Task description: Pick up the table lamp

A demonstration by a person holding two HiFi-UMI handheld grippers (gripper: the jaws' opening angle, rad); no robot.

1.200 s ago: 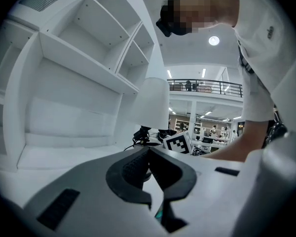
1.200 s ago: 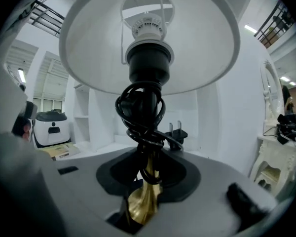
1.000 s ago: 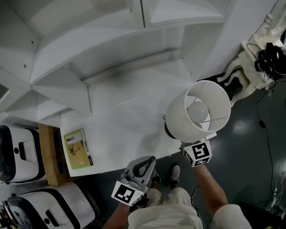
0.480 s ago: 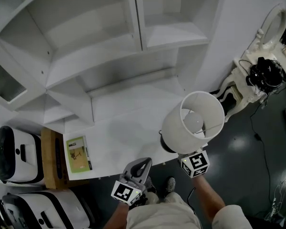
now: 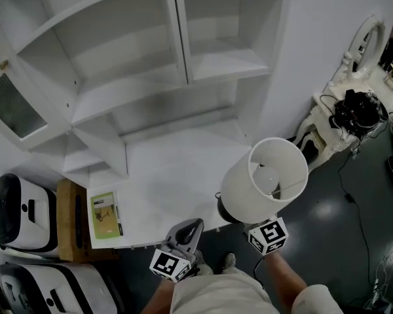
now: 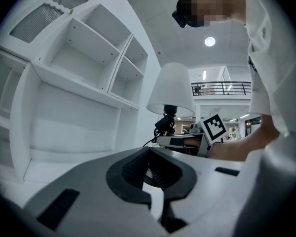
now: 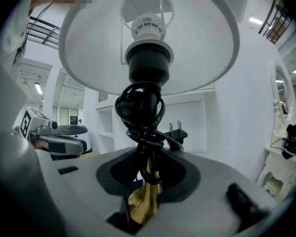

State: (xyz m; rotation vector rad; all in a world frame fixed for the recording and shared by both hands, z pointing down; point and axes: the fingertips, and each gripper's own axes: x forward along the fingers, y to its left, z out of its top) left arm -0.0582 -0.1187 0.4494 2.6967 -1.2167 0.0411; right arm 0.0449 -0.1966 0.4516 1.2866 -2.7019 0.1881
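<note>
The table lamp (image 5: pixel 265 175) has a white drum shade and a black base (image 5: pixel 224 209), and it hangs off the white desk (image 5: pixel 177 169) at its front right corner. My right gripper (image 7: pixel 145 184) is shut on the lamp's brass stem (image 7: pixel 147 194), below a black cord (image 7: pixel 139 113) wound round it with the plug (image 7: pixel 175 131) sticking out. In the head view only its marker cube (image 5: pixel 268 235) shows under the shade. My left gripper (image 5: pixel 196 223) is at the desk's front edge, left of the lamp, shut with nothing in it (image 6: pixel 149 151).
A green booklet (image 5: pixel 105 214) lies at the desk's front left. White shelves (image 5: pixel 150 64) rise behind the desk. White cases (image 5: pixel 16 211) stand at the left, and an ornate white piece with black cables (image 5: pixel 354 110) at the right. Dark floor (image 5: pixel 354 221) lies to the right.
The lamp has risen with my right gripper and drifted toward the desk's front edge. My left gripper has come up a little and stays shut.
</note>
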